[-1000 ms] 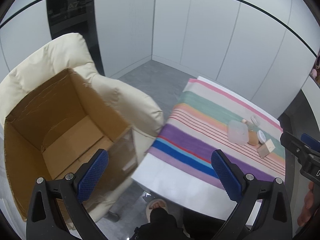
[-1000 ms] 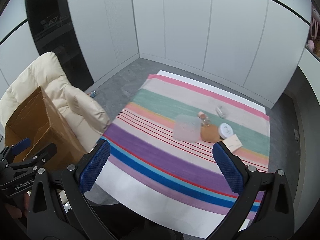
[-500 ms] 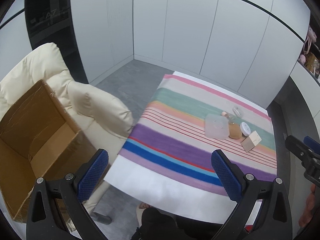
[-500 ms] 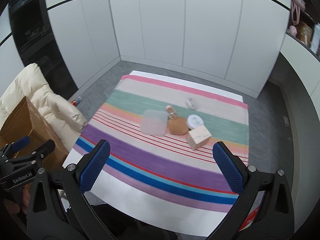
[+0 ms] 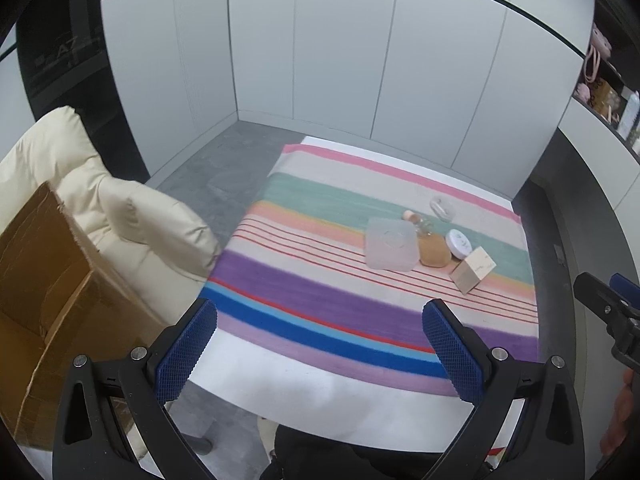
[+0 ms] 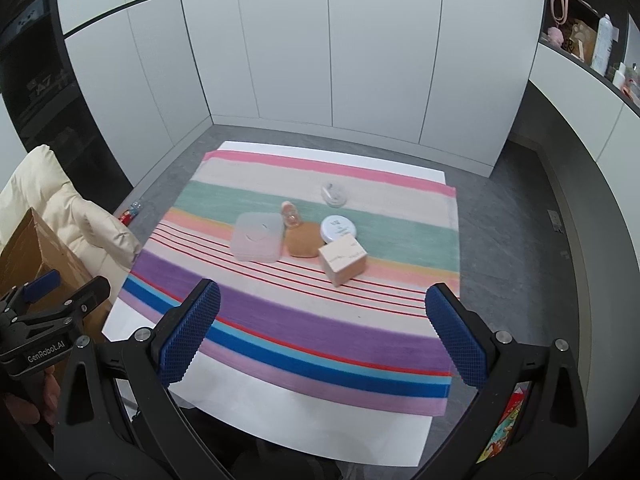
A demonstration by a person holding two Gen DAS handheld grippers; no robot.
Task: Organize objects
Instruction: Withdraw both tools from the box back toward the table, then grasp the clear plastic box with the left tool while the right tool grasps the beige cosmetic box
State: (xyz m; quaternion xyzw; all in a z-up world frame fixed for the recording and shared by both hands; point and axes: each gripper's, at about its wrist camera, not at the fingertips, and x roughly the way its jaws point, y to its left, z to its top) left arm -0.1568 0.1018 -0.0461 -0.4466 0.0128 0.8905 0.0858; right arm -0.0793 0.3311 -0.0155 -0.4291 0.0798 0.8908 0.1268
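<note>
On a striped cloth (image 6: 312, 332) over a white table lie a translucent flat box (image 6: 258, 241), a tan pouch (image 6: 303, 242), a small pink-capped bottle (image 6: 290, 214), a white round tin (image 6: 338, 229), a pale wooden cube (image 6: 343, 261) and a clear small dish (image 6: 334, 194). The same group shows in the left wrist view: box (image 5: 390, 243), pouch (image 5: 433, 250), tin (image 5: 459, 243), cube (image 5: 473, 269). My left gripper (image 5: 320, 344) and right gripper (image 6: 322, 336) are both open and empty, above the table's near edge, well short of the objects.
An open cardboard box (image 5: 44, 296) sits on a cream padded chair (image 5: 132, 220) left of the table. White cabinet walls stand behind. A shelf with bottles and bags (image 6: 592, 40) is at the upper right. Grey floor surrounds the table.
Both views have swung right, away from the cardboard box and toward the table. The objects now sit nearer the centre. Both grippers stayed open.
</note>
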